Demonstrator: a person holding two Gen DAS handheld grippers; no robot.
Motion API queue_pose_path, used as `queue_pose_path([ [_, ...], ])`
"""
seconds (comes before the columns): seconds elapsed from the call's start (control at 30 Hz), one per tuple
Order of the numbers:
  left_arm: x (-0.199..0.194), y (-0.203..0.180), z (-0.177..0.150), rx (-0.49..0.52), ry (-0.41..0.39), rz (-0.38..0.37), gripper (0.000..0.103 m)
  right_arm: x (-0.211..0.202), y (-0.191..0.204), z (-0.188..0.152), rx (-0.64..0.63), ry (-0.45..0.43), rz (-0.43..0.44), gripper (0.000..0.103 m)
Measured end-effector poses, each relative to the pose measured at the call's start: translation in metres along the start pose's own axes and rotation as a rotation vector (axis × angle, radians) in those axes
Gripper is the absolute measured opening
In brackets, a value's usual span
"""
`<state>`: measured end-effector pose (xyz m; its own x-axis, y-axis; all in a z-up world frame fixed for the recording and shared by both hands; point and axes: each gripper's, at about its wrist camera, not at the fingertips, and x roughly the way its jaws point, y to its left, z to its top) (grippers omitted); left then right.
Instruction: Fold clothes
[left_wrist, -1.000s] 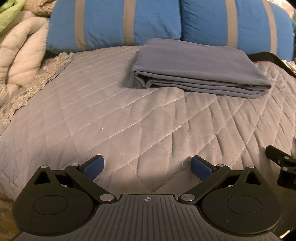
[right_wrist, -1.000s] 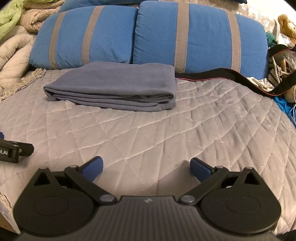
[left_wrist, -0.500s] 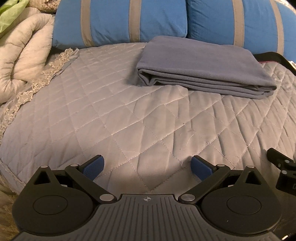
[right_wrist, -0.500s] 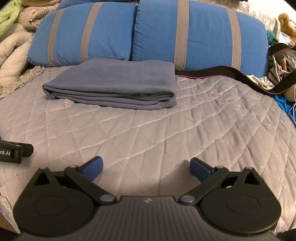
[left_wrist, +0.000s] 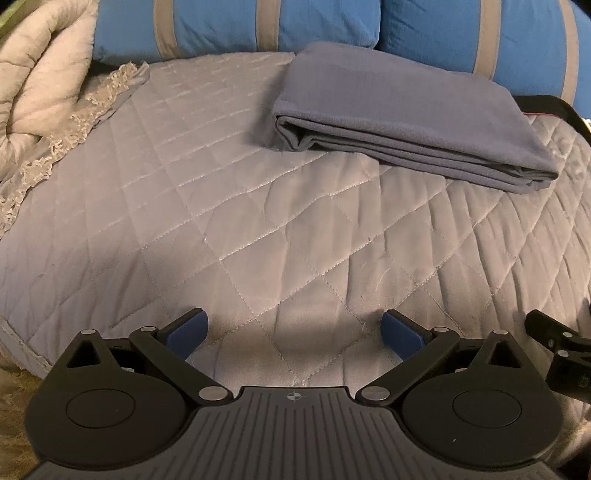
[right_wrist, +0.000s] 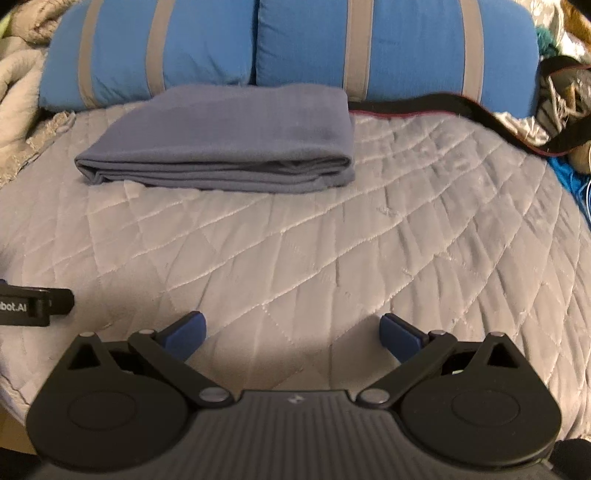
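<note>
A grey diamond-quilted bedspread (left_wrist: 229, 206) (right_wrist: 424, 221) fills most of both views. At its far edge lie two blue pillows with grey stripes (left_wrist: 258, 26) (right_wrist: 303, 48), side by side and touching each other. The left wrist view alone shows, at its left edge, a bulky cream padded comforter (left_wrist: 40, 85) rolled up beside a strip of lace trim (left_wrist: 62, 147). Only the right wrist view takes in the pile of mixed fabrics and clutter (right_wrist: 561, 92) at the right end of the pillows.

The folded slate-grey garment (left_wrist: 399, 114) (right_wrist: 229, 136) lies flat on the bedspread, its far edge touching the pillows, stacked in several neat layers with the layered edge facing the cameras. It sits to the right of centre in the left wrist view and to the left of centre in the right wrist view, well apart from both tools.

A black strap with a red edge (right_wrist: 443, 107) (left_wrist: 546, 107) runs along the foot of the right pillow from the garment's right end; the right wrist view shows its whole length.

The left gripper (left_wrist: 293, 332) hangs over bare quilt, jaws spread wide and holding nothing. The right gripper (right_wrist: 291, 330) does likewise, jaws wide and empty. Each view catches the other tool's black body at its edge.
</note>
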<state>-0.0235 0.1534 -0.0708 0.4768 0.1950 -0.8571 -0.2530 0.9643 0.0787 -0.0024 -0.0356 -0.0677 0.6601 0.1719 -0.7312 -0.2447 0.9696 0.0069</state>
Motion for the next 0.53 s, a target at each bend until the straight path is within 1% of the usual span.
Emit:
queue_pose_path([
  [0.37, -0.0009, 0.0019, -0.0002, -0.002, -0.001, -0.008, 0.103, 0.0009, 0.0016, 0.0086, 0.011, 0.085, 0.005, 0.103],
  [0.53, -0.0012, 0.0032, -0.0016, -0.017, -0.007, -0.011, 0.103, 0.0010, 0.0011, 0.0090, 0.008, 0.084, 0.006, 0.103],
])
